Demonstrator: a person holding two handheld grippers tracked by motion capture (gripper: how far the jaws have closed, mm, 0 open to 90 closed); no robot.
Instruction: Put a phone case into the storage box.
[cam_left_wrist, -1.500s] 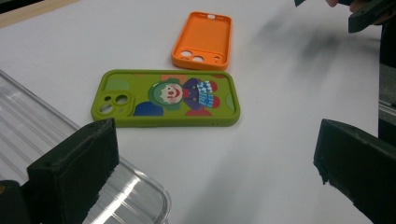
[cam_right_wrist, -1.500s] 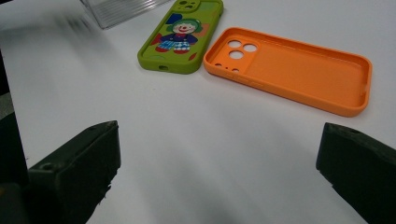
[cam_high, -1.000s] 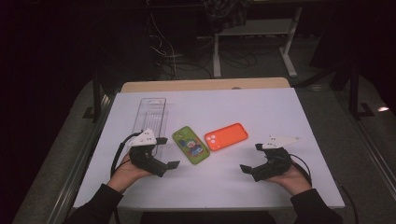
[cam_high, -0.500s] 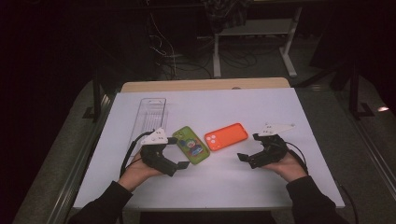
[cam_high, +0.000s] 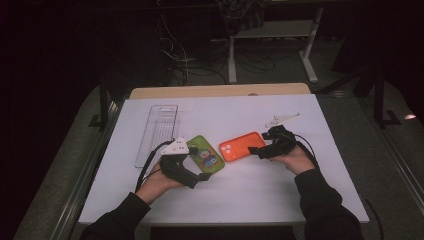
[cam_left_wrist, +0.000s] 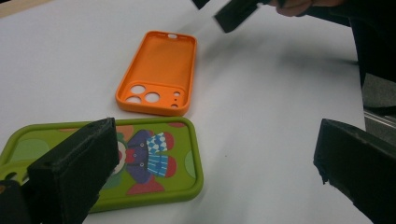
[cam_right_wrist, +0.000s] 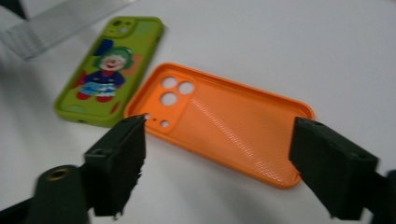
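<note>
Two phone cases lie side by side mid-table. The green case (cam_high: 206, 153) (cam_left_wrist: 154, 163) (cam_right_wrist: 106, 74) bears a clown picture. The orange case (cam_high: 240, 147) (cam_left_wrist: 159, 70) (cam_right_wrist: 233, 126) lies hollow side up. My left gripper (cam_high: 200, 164) (cam_left_wrist: 215, 172) stands wide open at the green case's near end, one jaw over it, the other over bare table. My right gripper (cam_high: 259, 143) (cam_right_wrist: 224, 168) is open at the orange case's right end; its jaws have just been closing, with that end between them and the pads apart from it.
A clear plastic tray (cam_high: 158, 131) lies at the back left of the white table (cam_high: 310, 190), beside the green case. A wooden strip (cam_high: 220, 91) runs along the far edge. Dark floor with cables and a stand lies beyond.
Both hands moved inward. The left gripper slid right up to the green case. The right gripper travelled left and away from me to the orange case's end.
</note>
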